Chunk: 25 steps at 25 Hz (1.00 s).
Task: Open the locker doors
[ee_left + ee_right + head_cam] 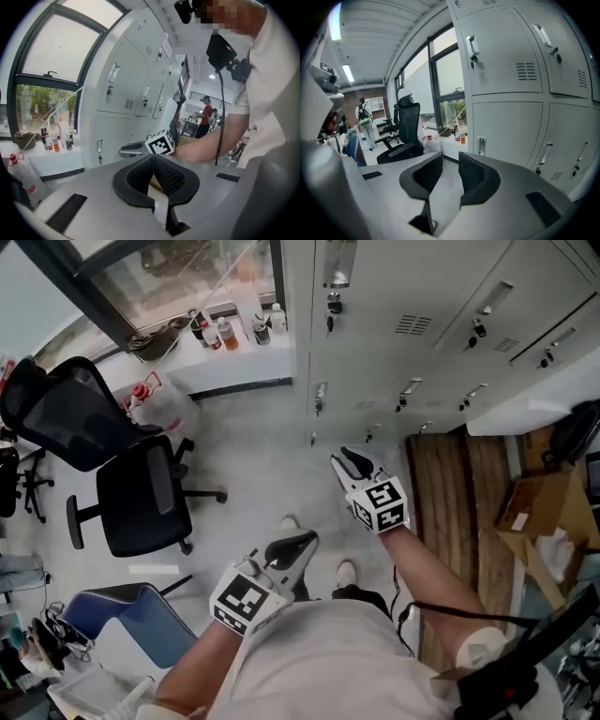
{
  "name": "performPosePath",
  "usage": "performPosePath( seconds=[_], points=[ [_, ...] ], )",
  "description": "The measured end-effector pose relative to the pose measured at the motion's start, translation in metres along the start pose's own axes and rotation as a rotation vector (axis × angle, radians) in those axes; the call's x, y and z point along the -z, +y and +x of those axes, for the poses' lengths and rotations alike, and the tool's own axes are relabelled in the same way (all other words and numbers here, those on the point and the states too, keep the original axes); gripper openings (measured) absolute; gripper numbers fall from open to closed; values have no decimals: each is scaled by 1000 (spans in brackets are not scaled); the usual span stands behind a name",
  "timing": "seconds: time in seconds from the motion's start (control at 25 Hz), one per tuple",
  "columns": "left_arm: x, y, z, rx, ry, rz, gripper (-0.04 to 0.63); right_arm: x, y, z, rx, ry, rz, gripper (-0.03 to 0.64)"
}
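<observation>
A wall of pale grey lockers (pixel 394 296) fills the top of the head view, all doors closed, with small metal handles (pixel 320 397) and keys in the locks. My right gripper (pixel 349 457) hangs low in front of the bottom row, a short way from the doors. Its jaws stand apart with nothing between them (pixel 450 159), and a bottom locker handle (pixel 481 145) lies just beyond. My left gripper (pixel 298 545) is further back, near my feet, its pads touching and empty (pixel 153 157). It looks toward the lockers (pixel 126 93) and the right gripper's marker cube (pixel 159 142).
Two black office chairs (pixel 141 493) stand at the left and a blue chair (pixel 141 615) at the lower left. A windowsill with bottles (pixel 225 334) meets the lockers' left end. At the right are wooden boards (pixel 459 484) and a cardboard box (pixel 539 512).
</observation>
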<state>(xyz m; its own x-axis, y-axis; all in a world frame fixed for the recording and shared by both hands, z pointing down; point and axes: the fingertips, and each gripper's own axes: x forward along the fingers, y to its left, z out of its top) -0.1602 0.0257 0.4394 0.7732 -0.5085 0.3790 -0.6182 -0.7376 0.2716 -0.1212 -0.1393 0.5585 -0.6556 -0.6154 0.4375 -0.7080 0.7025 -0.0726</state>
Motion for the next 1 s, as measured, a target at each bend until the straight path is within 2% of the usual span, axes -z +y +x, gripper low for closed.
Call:
performPosePath(
  seconds=[0.16, 0.32, 0.6, 1.0],
  points=[
    [0, 46, -1, 24, 30, 6, 12, -2, -31, 58, 55, 13, 42, 64],
    [11, 74, 1, 51, 50, -21, 12, 1, -54, 103, 85, 32, 55, 70],
    [16, 103, 7, 107, 53, -50, 12, 3, -83, 160, 107, 44, 83, 96],
    [23, 119, 13, 145, 47, -75, 12, 12, -109, 201, 138, 56, 104, 125]
  ],
)
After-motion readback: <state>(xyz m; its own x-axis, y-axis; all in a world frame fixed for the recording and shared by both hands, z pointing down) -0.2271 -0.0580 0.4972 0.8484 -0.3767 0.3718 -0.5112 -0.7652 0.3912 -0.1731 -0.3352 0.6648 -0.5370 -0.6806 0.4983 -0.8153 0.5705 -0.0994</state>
